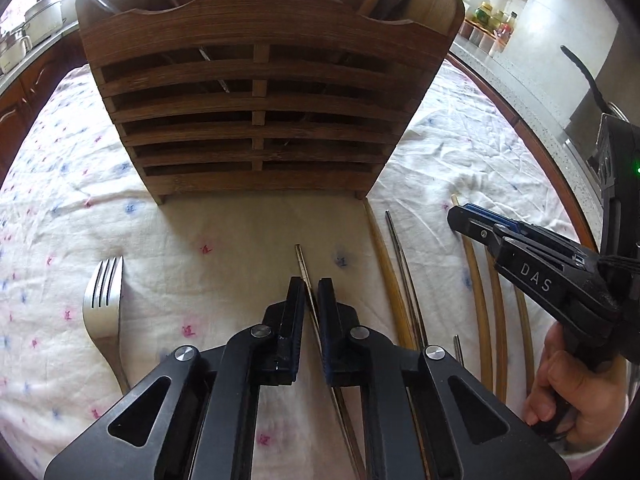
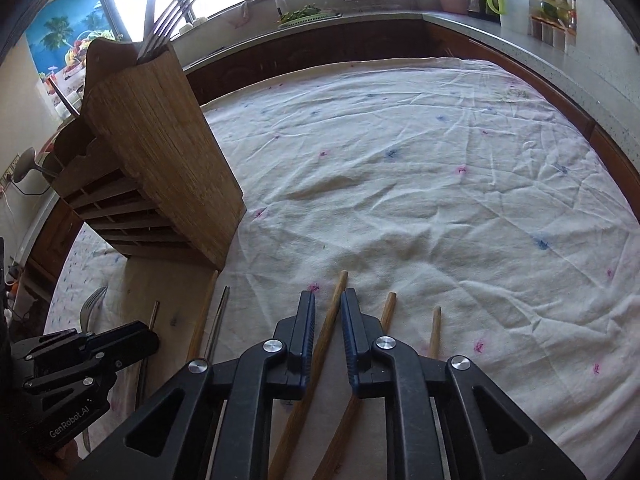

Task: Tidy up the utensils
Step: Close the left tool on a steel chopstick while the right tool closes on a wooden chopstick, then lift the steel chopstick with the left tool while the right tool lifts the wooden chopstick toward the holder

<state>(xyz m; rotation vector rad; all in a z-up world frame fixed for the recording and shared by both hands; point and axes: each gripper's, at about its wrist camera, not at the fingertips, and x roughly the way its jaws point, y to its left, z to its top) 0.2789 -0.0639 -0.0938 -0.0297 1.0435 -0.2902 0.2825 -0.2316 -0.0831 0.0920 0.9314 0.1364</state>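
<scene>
My left gripper [image 1: 311, 286] points down at the flowered tablecloth [image 1: 60, 200] and is shut on a thin metal chopstick [image 1: 301, 258]. Its tip sticks out just past the pads. In the right wrist view this gripper [image 2: 152, 334] sits low at the left. My right gripper [image 2: 327, 300] is shut on a wooden chopstick [image 2: 336, 292], which crosses the narrow gap on a slant and touches both pads. From the left wrist view the right gripper [image 1: 456, 216] is at the right, in a hand [image 1: 576, 392]. The slatted wooden utensil holder [image 1: 256, 140] stands straight ahead.
A steel fork [image 1: 102, 304] lies left of my left gripper. More wooden chopsticks [image 2: 387, 310] and a metal chopstick [image 1: 400, 256] lie between and beside the grippers. Forks [image 2: 168, 20] stand in the holder [image 2: 160, 152]. Kitchen counters [image 2: 520, 28] ring the table.
</scene>
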